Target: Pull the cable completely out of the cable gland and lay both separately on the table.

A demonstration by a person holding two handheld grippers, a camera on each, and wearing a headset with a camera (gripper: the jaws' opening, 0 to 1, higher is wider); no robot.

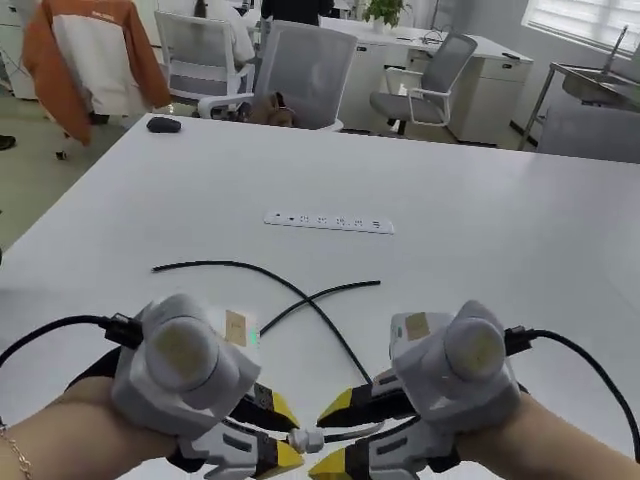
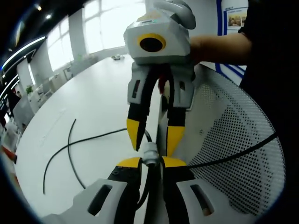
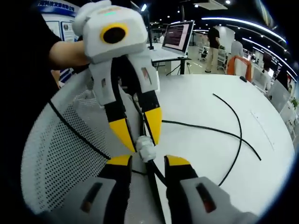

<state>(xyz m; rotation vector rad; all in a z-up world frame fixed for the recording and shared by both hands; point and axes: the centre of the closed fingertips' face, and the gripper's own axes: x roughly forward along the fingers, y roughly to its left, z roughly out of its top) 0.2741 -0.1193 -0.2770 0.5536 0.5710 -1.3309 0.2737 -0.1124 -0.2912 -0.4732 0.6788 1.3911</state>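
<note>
Two white hand-held tongs with yellow-tipped jaws meet nose to nose at the near edge of a broad white table (image 1: 480,200). The left gripper (image 1: 285,433) is clenched on the thin black cable (image 1: 320,315) just behind the one small white plastic cable gland (image 1: 305,438). The right gripper (image 1: 328,438) stands released, its jaws straddling the cable on the gland's other side with a gap at each side. The gland is still threaded on the cable, held above the table between the two sets of tips. Farther out, two black strands cross on the tabletop; whether they are one cable cannot be told. One flat white power strip (image 1: 328,222) lies at the table's middle, and one dark computer mouse (image 1: 163,124) sits at its far left corner.
</note>
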